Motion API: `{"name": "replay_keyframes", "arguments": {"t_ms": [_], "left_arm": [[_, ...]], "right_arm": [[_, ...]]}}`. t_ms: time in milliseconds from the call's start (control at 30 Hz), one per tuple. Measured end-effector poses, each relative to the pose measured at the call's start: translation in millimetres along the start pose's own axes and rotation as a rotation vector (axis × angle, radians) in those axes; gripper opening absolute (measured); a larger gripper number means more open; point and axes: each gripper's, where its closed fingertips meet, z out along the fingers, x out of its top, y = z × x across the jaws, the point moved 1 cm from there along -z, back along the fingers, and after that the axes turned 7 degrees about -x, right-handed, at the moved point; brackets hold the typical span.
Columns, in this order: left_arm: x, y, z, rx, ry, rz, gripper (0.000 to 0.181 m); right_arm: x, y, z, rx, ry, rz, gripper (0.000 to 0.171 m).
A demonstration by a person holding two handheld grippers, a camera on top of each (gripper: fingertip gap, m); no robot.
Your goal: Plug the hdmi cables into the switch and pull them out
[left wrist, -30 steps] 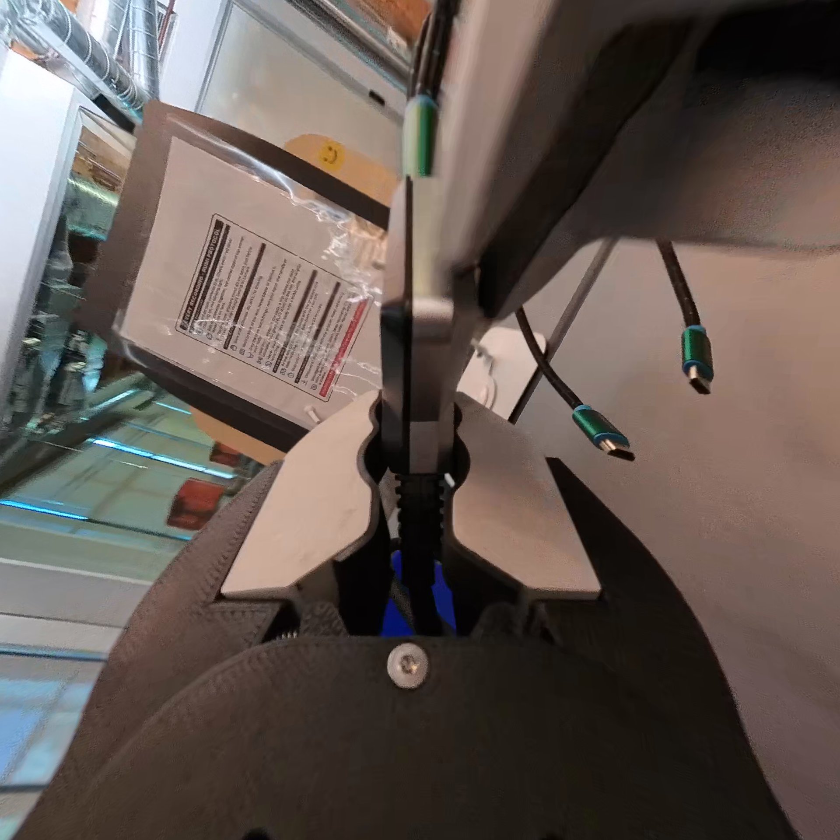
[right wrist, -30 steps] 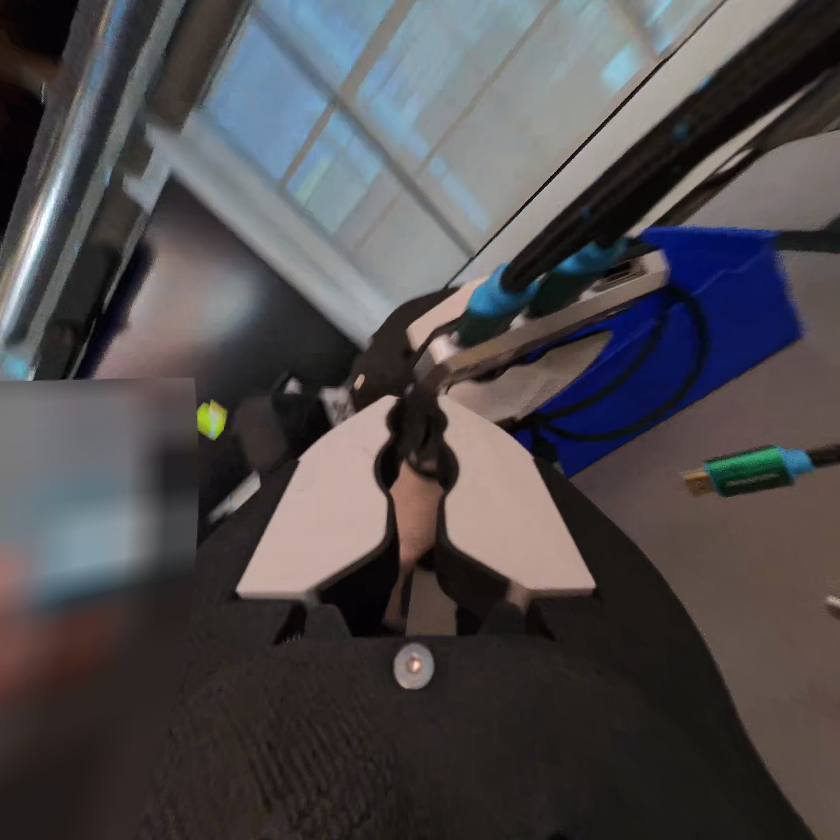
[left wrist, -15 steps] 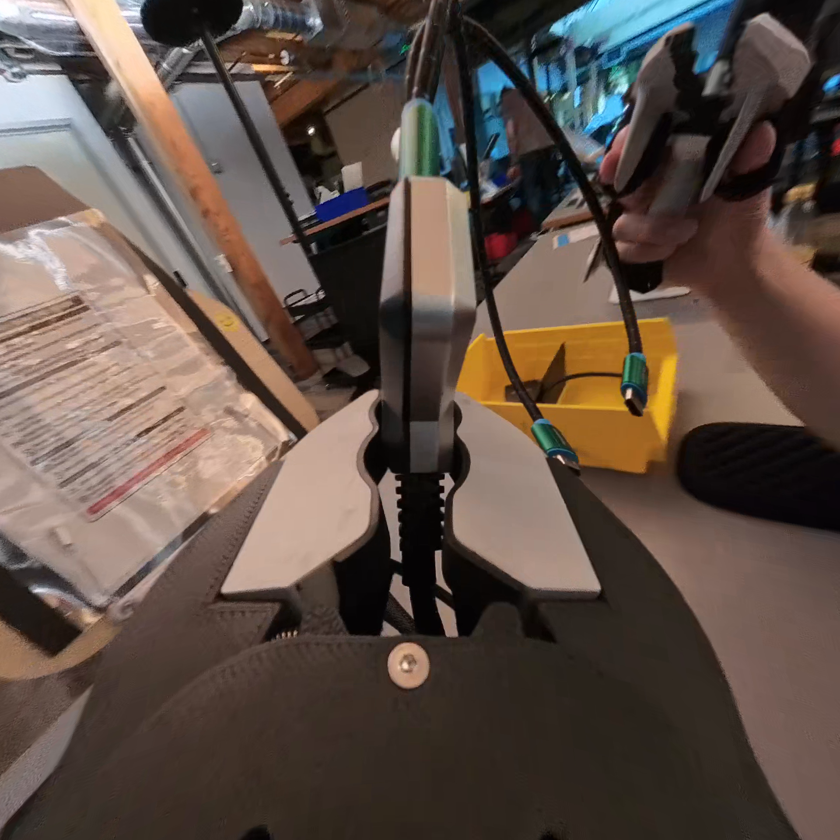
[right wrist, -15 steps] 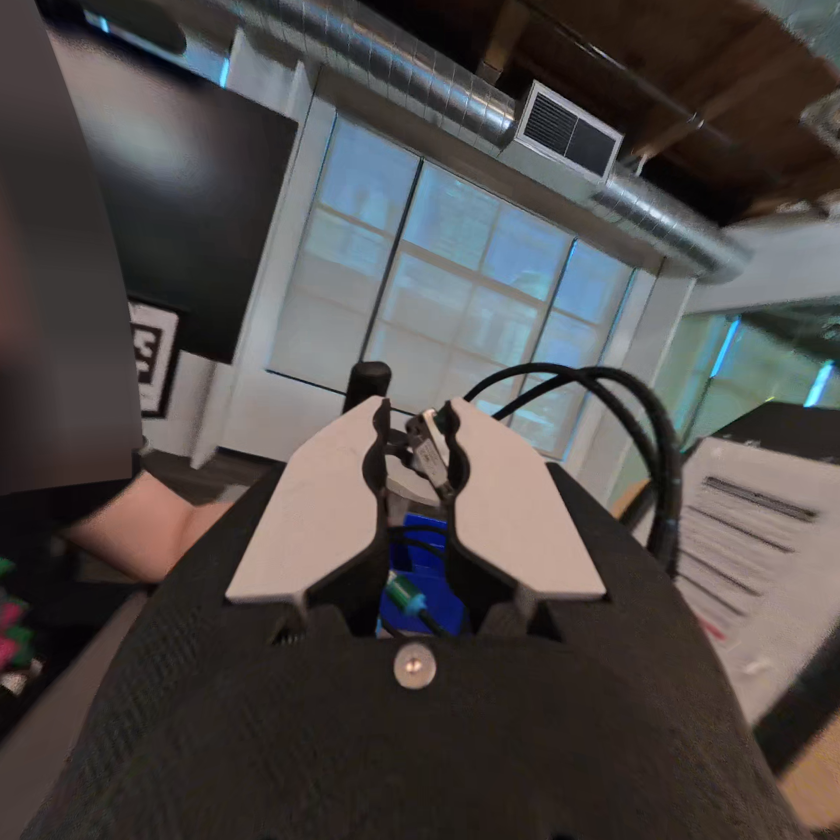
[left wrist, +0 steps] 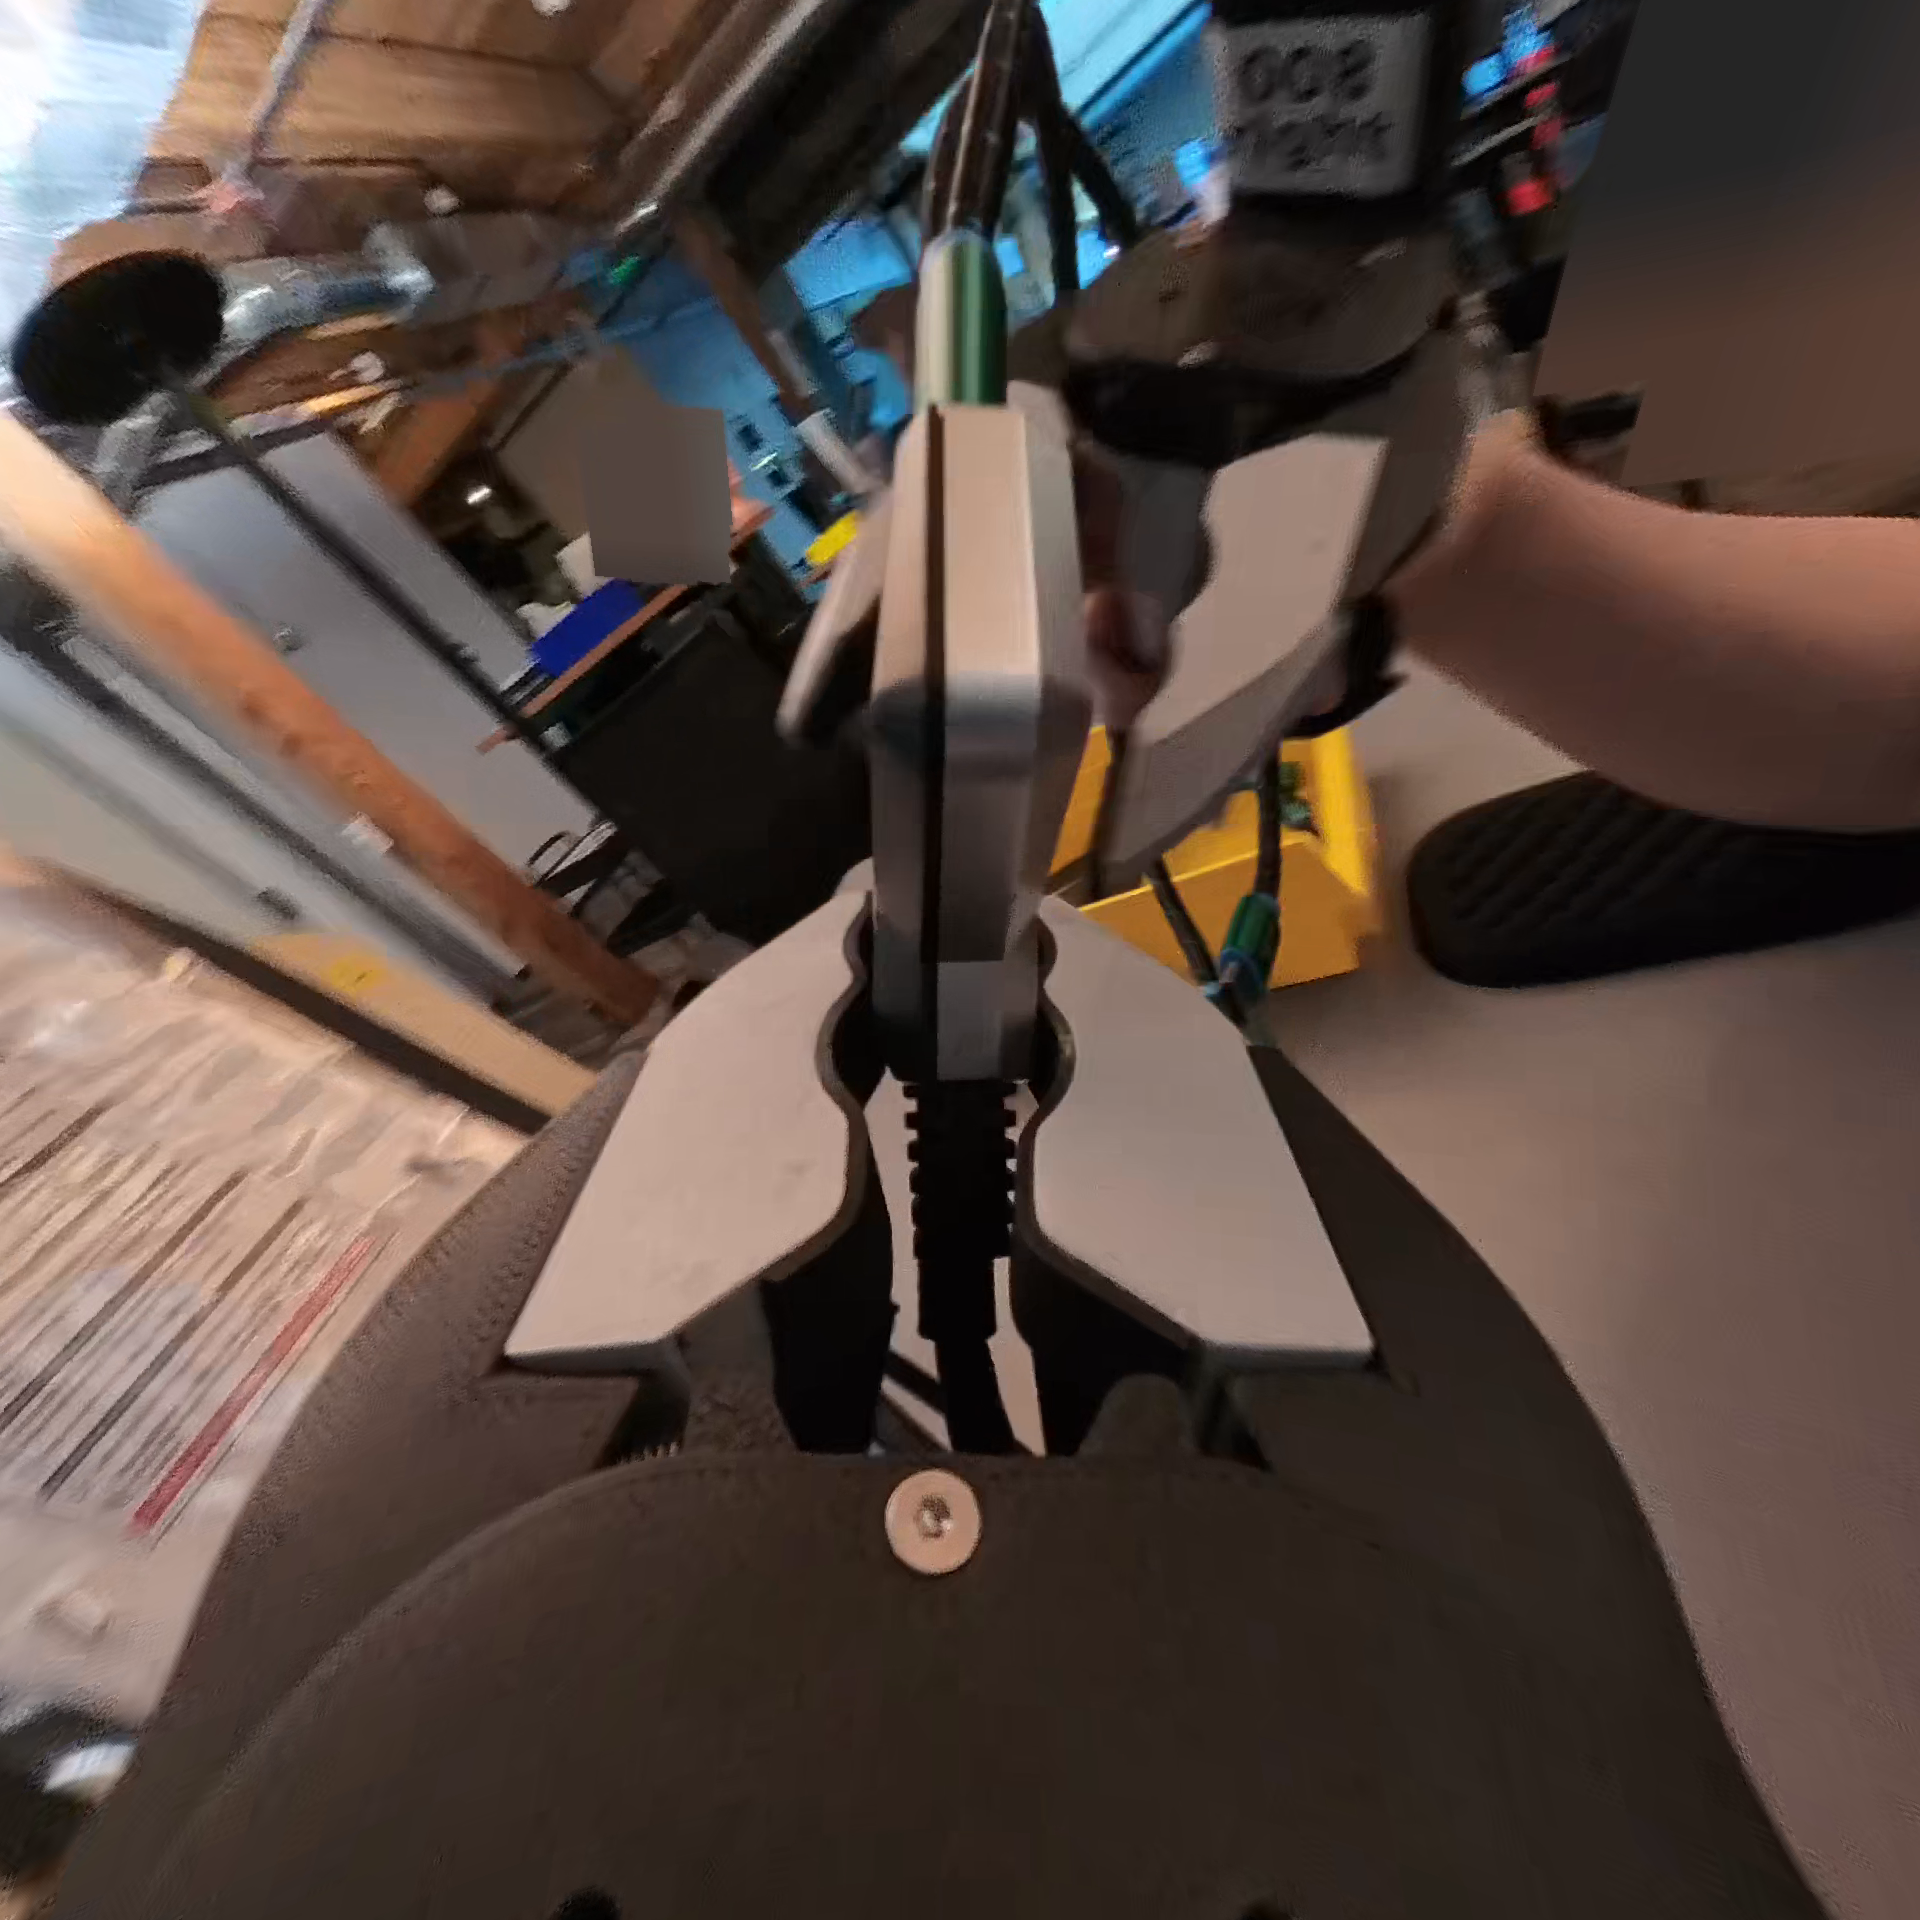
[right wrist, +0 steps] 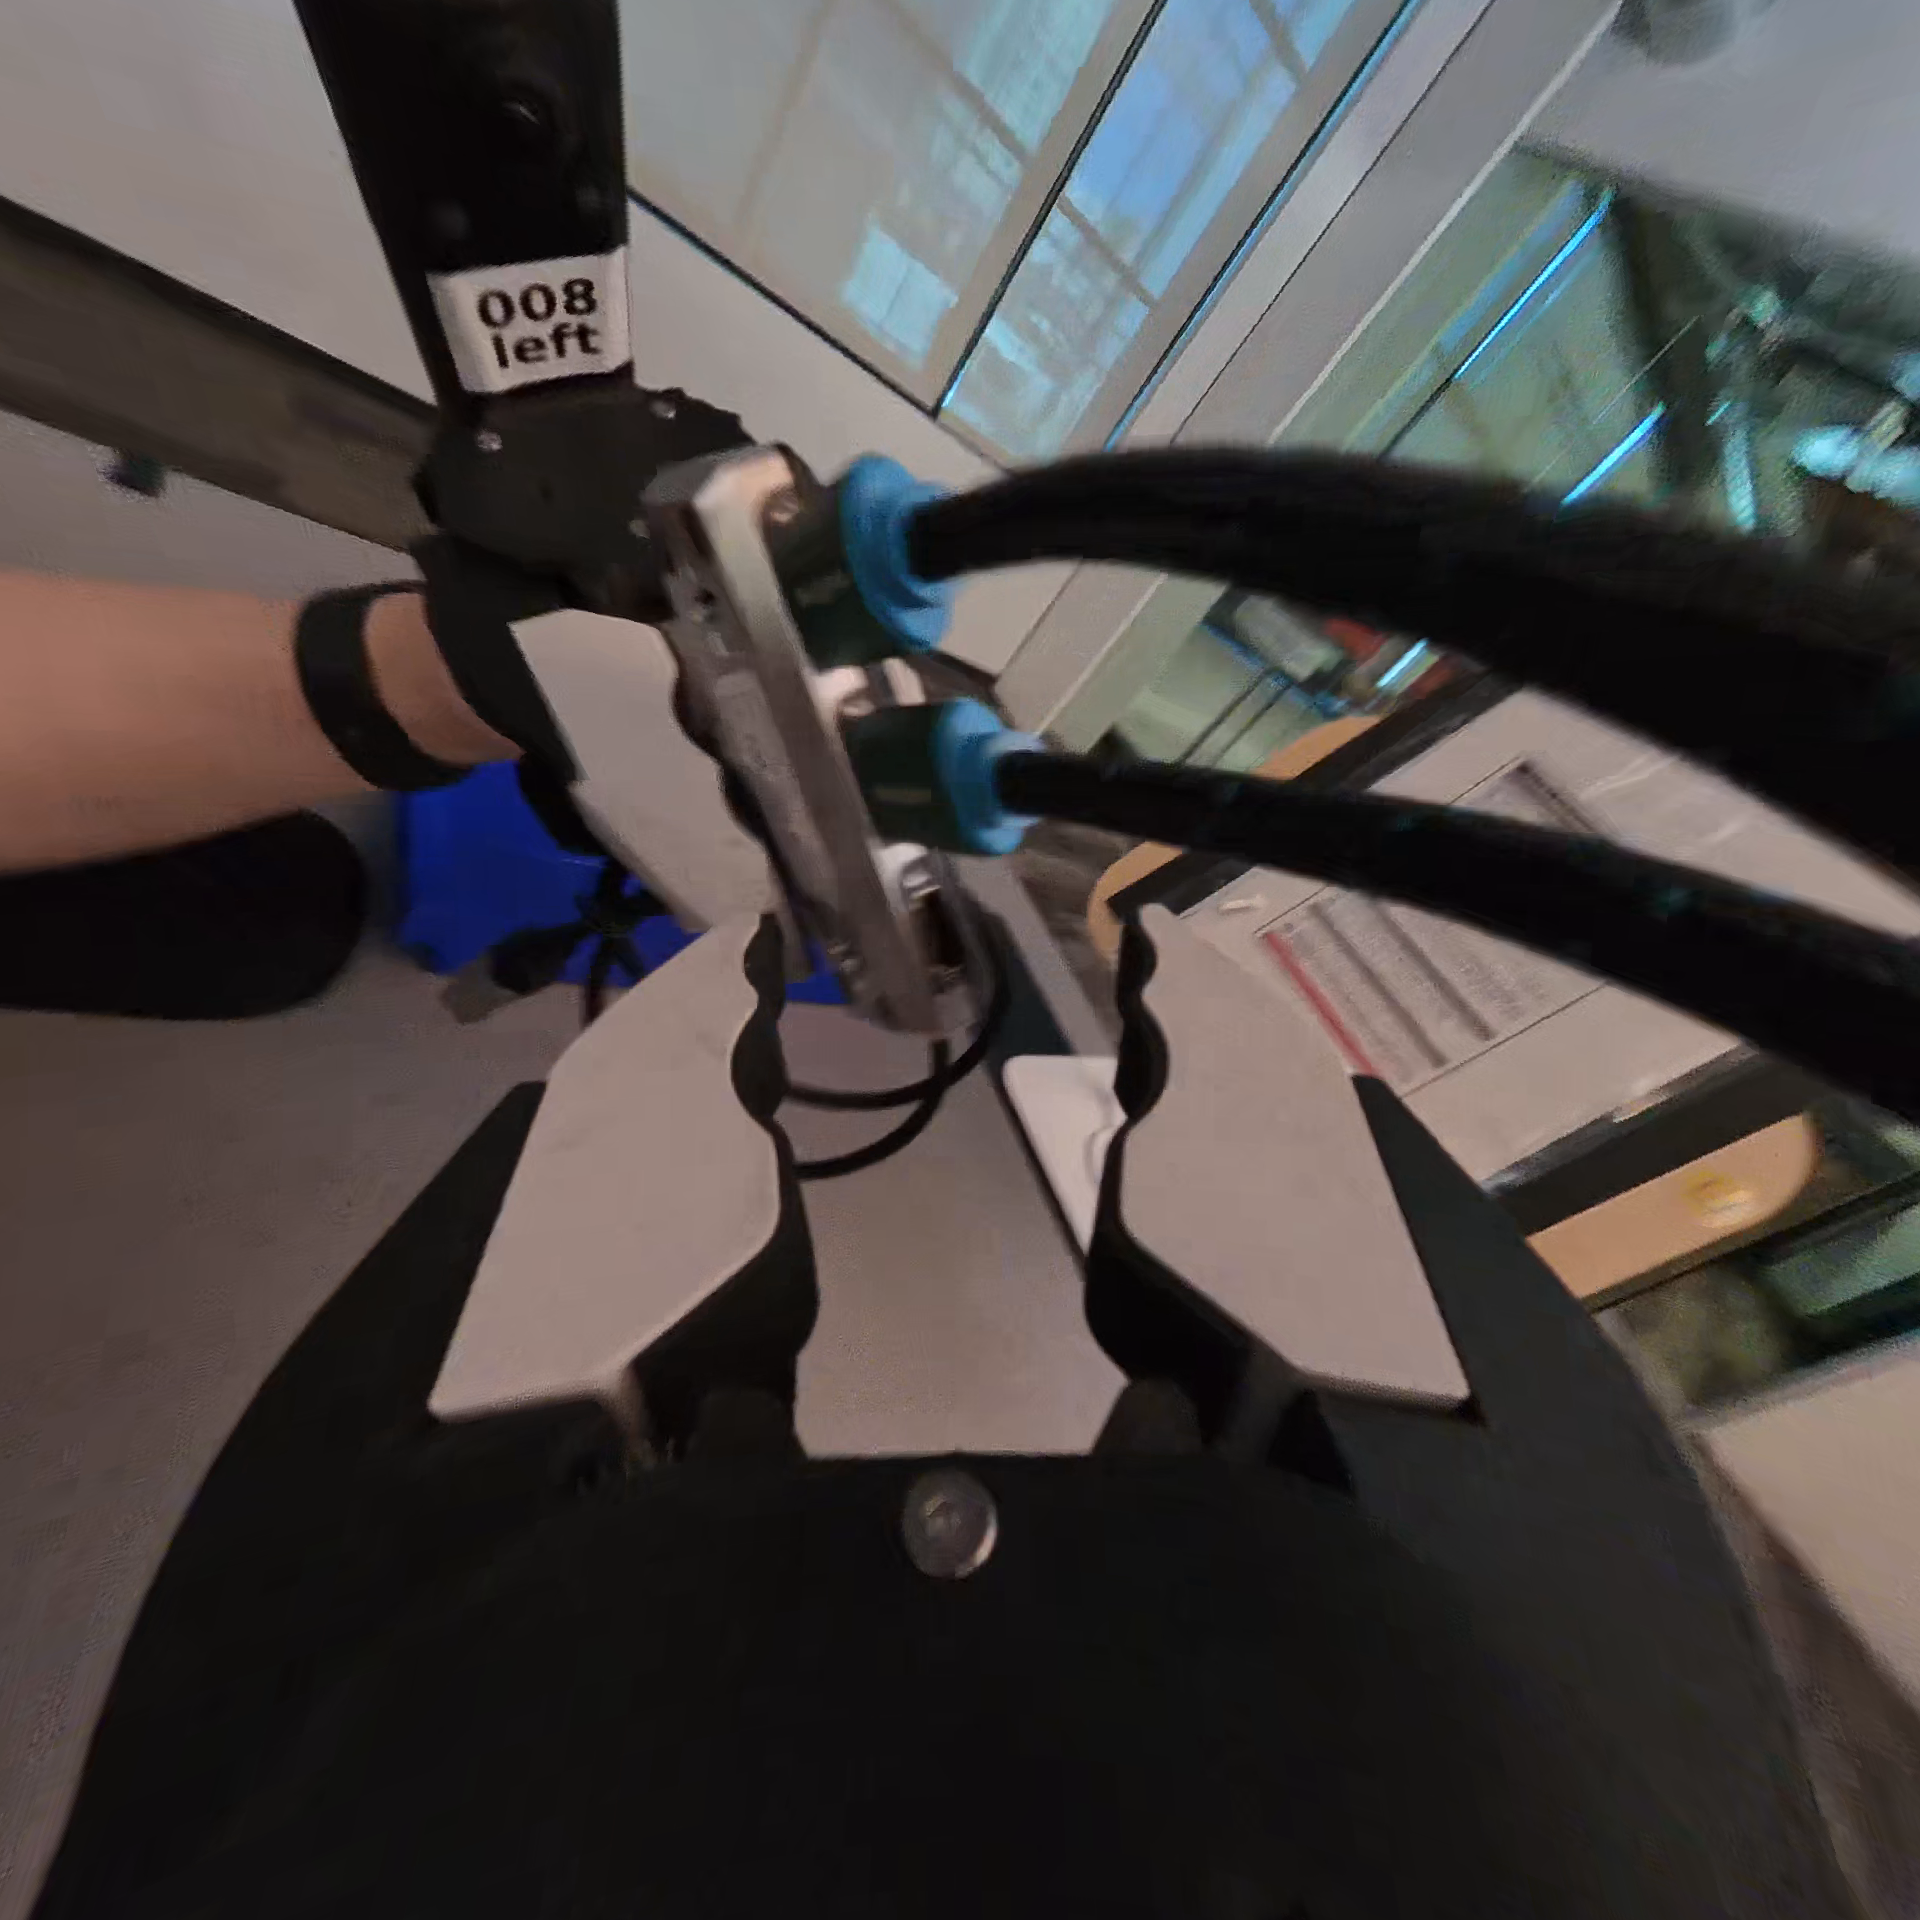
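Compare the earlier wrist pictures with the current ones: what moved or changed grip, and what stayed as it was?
The right hand-held gripper, shut half a second ago, now stands open and has come in close beside the switch. Unchanged: the left hand-held gripper stays shut on the switch, with two HDMI plugs still plugged in.

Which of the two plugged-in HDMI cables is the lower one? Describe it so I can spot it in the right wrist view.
Find the silver switch clamped in the left hand-held gripper, up and left of centre. Two black cables with blue collars leave its right face. The lower cable is the thinner-looking one, nearer the open right hand-held gripper; the upper cable looks thick and blurred.
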Motion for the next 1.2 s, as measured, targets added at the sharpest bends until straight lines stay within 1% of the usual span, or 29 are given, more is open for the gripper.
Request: {"name": "replay_keyframes", "arguments": {"t_ms": [33,67,100,167,233,267,300,333,400,500,600,633,700,767,800,867,933,967,1033,1100,1167,1200], "left_arm": [[3,6,2,-0.032,0.021,0.016,0.022],[5,10,4,-0.050,0.037,0.022,0.023],[7,14,5,-0.079,0.051,0.000,0.023],[6,17,8,-0.114,0.053,-0.047,0.023],[-1,15,10,-0.098,0.022,-0.064,0.023],[-3,9,8,-0.059,0.004,-0.070,0.027],[-2,4,3,-0.018,0.006,-0.077,0.036],[0,-1,-4,0.005,0.013,-0.077,0.040],[4,-5,-15,0.032,-0.013,-0.060,0.042],[3,-5,-14,0.085,-0.100,0.004,0.045],[-14,-3,0,0.105,-0.235,0.058,0.048],[-20,-2,5,0.112,-0.264,0.079,0.045],[-24,-1,12,0.129,-0.278,0.141,0.027],[-30,-3,16,0.139,-0.311,0.178,0.024],[-33,-6,16,0.152,-0.333,0.185,0.023],[-40,-21,12,0.230,-0.380,0.195,0.021],[-48,-39,0,0.329,-0.439,0.212,0.021],[-50,-48,-6,0.389,-0.457,0.228,0.021],[-51,-60,-15,0.493,-0.493,0.314,0.021],[-52,-64,-17,0.556,-0.535,0.432,0.021],[-51,-68,-20,0.604,-0.528,0.459,0.021],[-49,-68,-20,0.607,-0.511,0.461,0.021]], "right_arm": [[3,-3,-2,0.020,0.046,-0.018,0.055],[7,-12,-6,0.096,0.093,-0.008,0.035],[7,-17,-9,0.152,0.108,0.002,0.028],[3,-17,-11,0.203,0.079,0.020,0.026],[-4,-16,-10,0.220,0.045,0.010,0.024],[-8,-14,-8,0.205,0.025,-0.014,0.023],[-13,-10,-7,0.180,0.003,-0.044,0.023],[-18,-7,-6,0.149,-0.024,-0.084,0.023],[-25,1,-3,0.068,-0.073,-0.185,0.023],[-31,0,0,0.022,-0.119,-0.330,0.023],[-36,-5,3,0.017,-0.150,-0.419,0.023],[-37,-7,4,0.022,-0.154,-0.437,0.023],[-40,-8,6,0.019,-0.171,-0.458,0.023],[-44,-4,8,0.001,-0.171,-0.454,0.025],[-44,-1,9,-0.029,-0.141,-0.458,0.026],[-31,14,8,-0.152,-0.036,-0.465,0.032],[-21,21,4,-0.210,0.016,-0.420,0.027],[-18,20,4,-0.201,0.039,-0.360,0.024],[-12,13,8,-0.144,0.056,-0.164,0.017],[-3,9,11,-0.109,0.098,0.076,0.016],[-4,13,14,-0.114,0.110,0.236,0.015],[-6,13,16,-0.103,0.110,0.293,0.020]]}}
